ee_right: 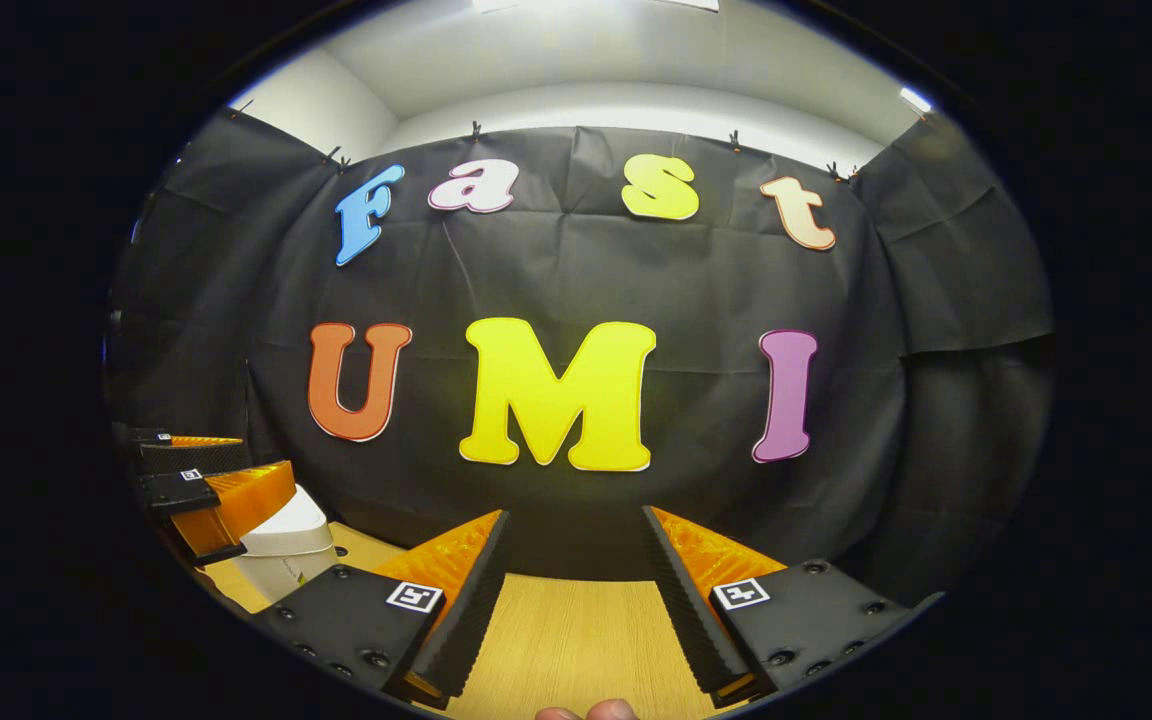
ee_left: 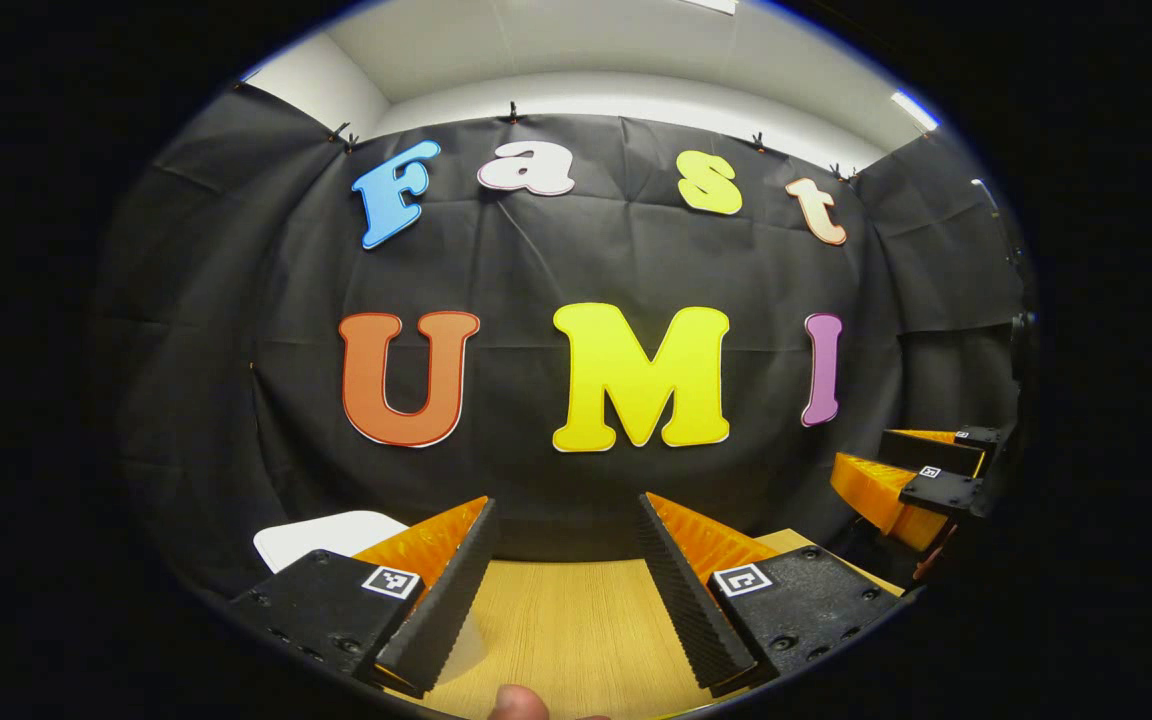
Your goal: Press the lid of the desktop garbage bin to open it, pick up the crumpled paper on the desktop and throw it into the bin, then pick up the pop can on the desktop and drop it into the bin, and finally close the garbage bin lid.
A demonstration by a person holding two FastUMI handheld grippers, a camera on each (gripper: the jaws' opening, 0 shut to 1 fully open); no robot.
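Note:
In the left gripper view, my left gripper [ee_left: 566, 500] is open and held level above the wooden table [ee_left: 566, 620], with nothing between its fingers. The white top of the garbage bin [ee_left: 321, 535] peeks out behind its left finger. My right gripper [ee_left: 921, 480] hovers at the far right, its fingers apart. In the right gripper view, my right gripper [ee_right: 576, 513] is open and empty over the table [ee_right: 576, 630]. The white bin [ee_right: 286, 540] stands at the lower left, partly hidden by my left gripper [ee_right: 206, 480] in front of it.
The black cloth wall closes off the back of the table, close ahead in both views. A person's fingertip [ee_left: 521, 705] shows at the bottom edge of the left gripper view, and fingertips [ee_right: 596, 712] show at the bottom of the right gripper view.

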